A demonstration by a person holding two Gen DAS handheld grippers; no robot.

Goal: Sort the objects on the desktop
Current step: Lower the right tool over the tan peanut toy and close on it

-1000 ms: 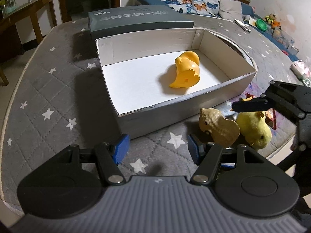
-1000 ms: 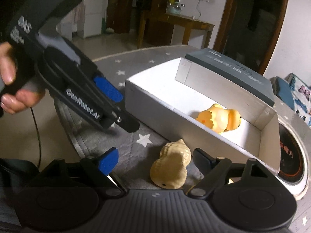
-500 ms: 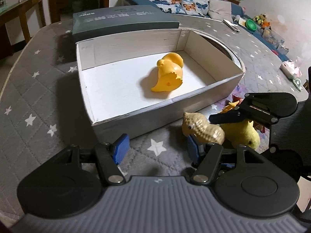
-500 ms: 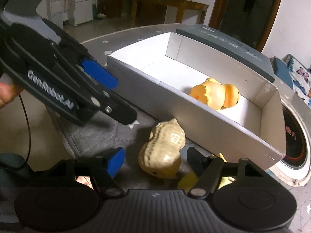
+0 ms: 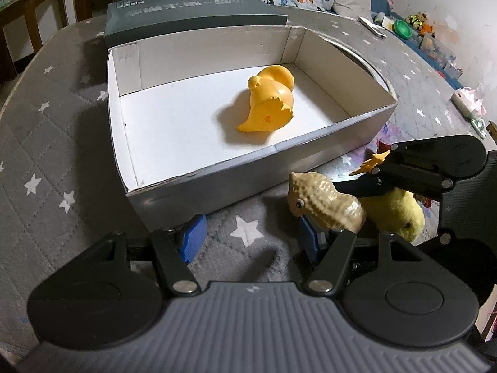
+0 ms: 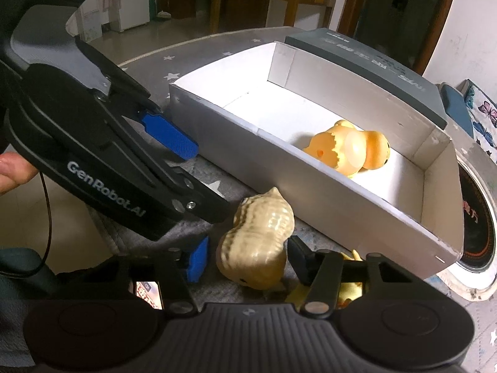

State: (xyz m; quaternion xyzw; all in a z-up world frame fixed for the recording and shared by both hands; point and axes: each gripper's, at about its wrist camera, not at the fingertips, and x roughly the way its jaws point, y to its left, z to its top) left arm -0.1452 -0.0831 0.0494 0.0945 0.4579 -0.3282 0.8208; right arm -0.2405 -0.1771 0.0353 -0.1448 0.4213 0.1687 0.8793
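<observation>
A tan peanut toy (image 6: 257, 242) lies on the grey star-patterned cloth (image 5: 46, 143), just in front of the white box (image 5: 310, 158). My right gripper (image 6: 248, 259) straddles the peanut and stands open; the black finger (image 6: 296, 253) is against it and a sliver of gap shows at the blue pad (image 6: 197, 259). An orange duck toy (image 5: 267, 105) lies on its side inside the box. A yellow plush toy (image 5: 394, 214) sits behind the peanut, partly hidden by the right gripper. My left gripper (image 5: 251, 237) is open and holds nothing; its right pad (image 5: 309, 239) is close beside the peanut.
A dark grey lid (image 5: 192, 12) lies against the box's far wall. A round inset cooktop (image 6: 475, 217) sits past the box's right end. The table's front edge runs just below both grippers. A hand (image 6: 12, 168) holds the left gripper. Small items (image 5: 466, 102) lie at the far right.
My right gripper's fingers have narrowed around the peanut toy and come in closer to it. The left gripper has drifted nearer the box. The orange duck has not moved.
</observation>
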